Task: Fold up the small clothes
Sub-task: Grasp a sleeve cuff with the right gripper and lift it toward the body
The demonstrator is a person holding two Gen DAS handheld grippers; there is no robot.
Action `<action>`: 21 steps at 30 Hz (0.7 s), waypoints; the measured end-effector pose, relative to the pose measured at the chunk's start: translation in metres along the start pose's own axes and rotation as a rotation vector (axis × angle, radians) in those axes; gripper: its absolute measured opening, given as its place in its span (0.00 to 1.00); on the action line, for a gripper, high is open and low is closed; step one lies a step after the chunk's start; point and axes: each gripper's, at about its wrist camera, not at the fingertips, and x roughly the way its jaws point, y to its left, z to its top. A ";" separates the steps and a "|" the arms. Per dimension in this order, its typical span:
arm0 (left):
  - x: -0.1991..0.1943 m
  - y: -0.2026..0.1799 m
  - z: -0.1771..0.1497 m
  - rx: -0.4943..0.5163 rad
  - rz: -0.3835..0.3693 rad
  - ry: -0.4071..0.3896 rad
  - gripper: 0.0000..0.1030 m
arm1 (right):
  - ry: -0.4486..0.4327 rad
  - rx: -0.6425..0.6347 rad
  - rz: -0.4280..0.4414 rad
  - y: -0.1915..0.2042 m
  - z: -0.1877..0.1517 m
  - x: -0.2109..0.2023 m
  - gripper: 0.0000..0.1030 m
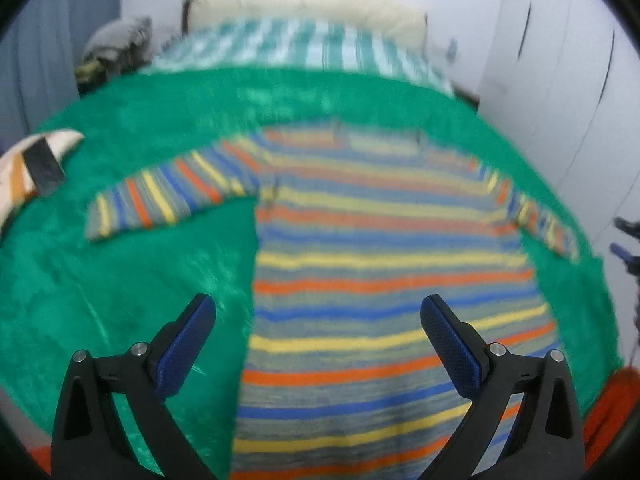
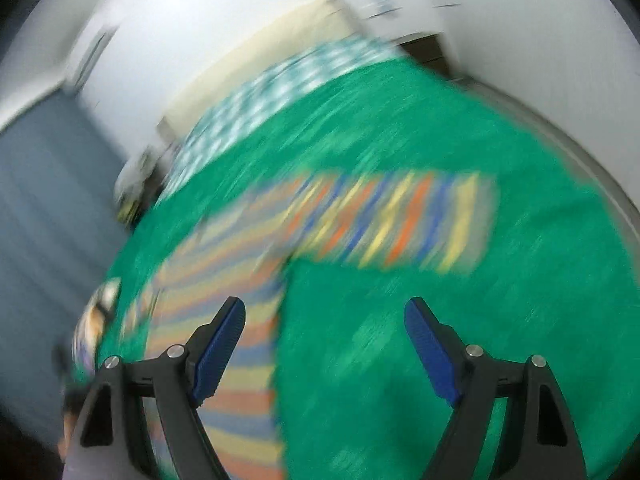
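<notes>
My left claw (image 1: 318,316) hangs with its two blue-padded fingers spread wide apart, nothing between them, above the lower part of the striped sweater (image 1: 384,280). The sweater lies flat on the green blanket (image 1: 120,280), body running toward me and both sleeves stretched out sideways. Its left side edge runs almost straight down between my fingers, nearer the left one, so the left fingertip (image 1: 202,312) sits over bare blanket and the right one over the stripes. The left sleeve (image 1: 168,196) ends well short of a folded cloth (image 1: 36,164) near the blanket's left border, with open green between them. The right sleeve (image 1: 536,220) reaches close to the blanket's right edge (little room to spare on that side). Beyond the neckline there is a broad green band, then a checked teal bedcover (image 1: 304,44) and a cream headboard (image 1: 312,4).

My right claw (image 2: 324,320) is likewise spread wide and holds nothing. Its view is badly smeared, but I can make out one sleeve (image 2: 400,220) pointing right across the blanket (image 2: 440,320), with plain green under most of the gap between my fingers and the sweater's (image 2: 240,320) side edge passing just beside my left fingertip (image 2: 234,316). Green stretches out to the right up to the blanket's curved border.
</notes>
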 end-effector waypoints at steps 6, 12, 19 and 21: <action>0.007 0.019 -0.033 -0.111 0.090 -0.054 0.99 | 0.087 0.375 -0.010 -0.102 0.025 0.057 0.72; 0.029 0.023 -0.044 -0.058 0.119 0.009 0.99 | 0.086 0.456 0.063 -0.111 0.008 0.086 0.59; 0.036 0.024 -0.051 -0.068 0.119 0.049 0.99 | 0.083 0.416 -0.150 -0.093 0.020 0.098 0.02; 0.030 0.026 -0.051 -0.077 0.103 0.037 0.99 | 0.022 0.306 -0.197 -0.058 0.036 0.083 0.02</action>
